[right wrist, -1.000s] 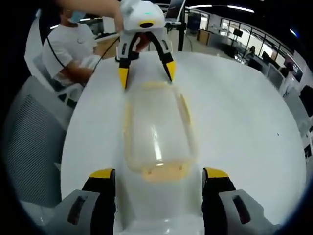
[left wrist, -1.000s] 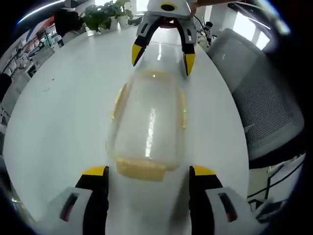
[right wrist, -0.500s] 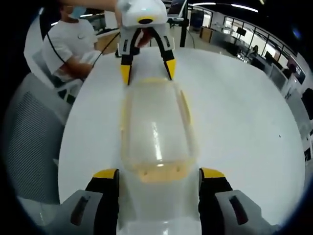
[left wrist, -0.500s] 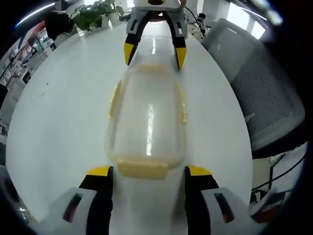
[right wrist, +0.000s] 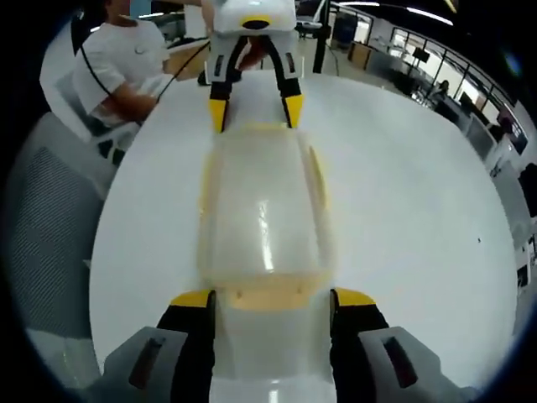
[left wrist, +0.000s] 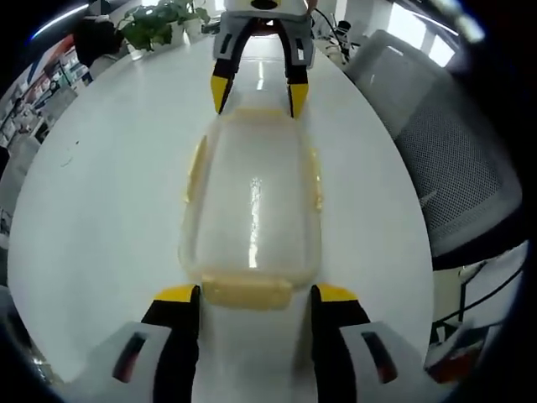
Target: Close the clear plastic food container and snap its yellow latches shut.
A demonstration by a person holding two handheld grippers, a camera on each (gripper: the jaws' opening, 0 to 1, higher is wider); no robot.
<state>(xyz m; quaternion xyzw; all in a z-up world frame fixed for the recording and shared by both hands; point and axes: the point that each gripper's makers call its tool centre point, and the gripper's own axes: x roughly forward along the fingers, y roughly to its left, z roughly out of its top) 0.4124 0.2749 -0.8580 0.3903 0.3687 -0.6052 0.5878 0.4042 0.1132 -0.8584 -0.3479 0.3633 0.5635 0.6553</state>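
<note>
The clear plastic container (left wrist: 252,197) lies lengthwise on the white table with its lid on. Yellow latches run along its long sides (left wrist: 195,168), and one sits at each end. My left gripper (left wrist: 256,295) is open, its yellow-tipped jaws on either side of the near end latch (left wrist: 246,291). The right gripper (left wrist: 258,94) is at the far end, facing mine. In the right gripper view the same container (right wrist: 260,210) runs away from me. My right gripper (right wrist: 273,298) is open around its near end latch (right wrist: 267,300), and the left gripper (right wrist: 255,111) flanks the opposite end.
The container rests on a round white table (left wrist: 101,193). A grey mesh chair (left wrist: 453,159) stands by its edge, and potted plants (left wrist: 159,25) sit at the far side. A seated person in a white shirt (right wrist: 126,59) is behind the table, beside another grey chair (right wrist: 50,218).
Both grippers have drawn in toward the container's ends. Each pair of jaws has narrowed a little and now sits close beside its end latch. The container has stayed put.
</note>
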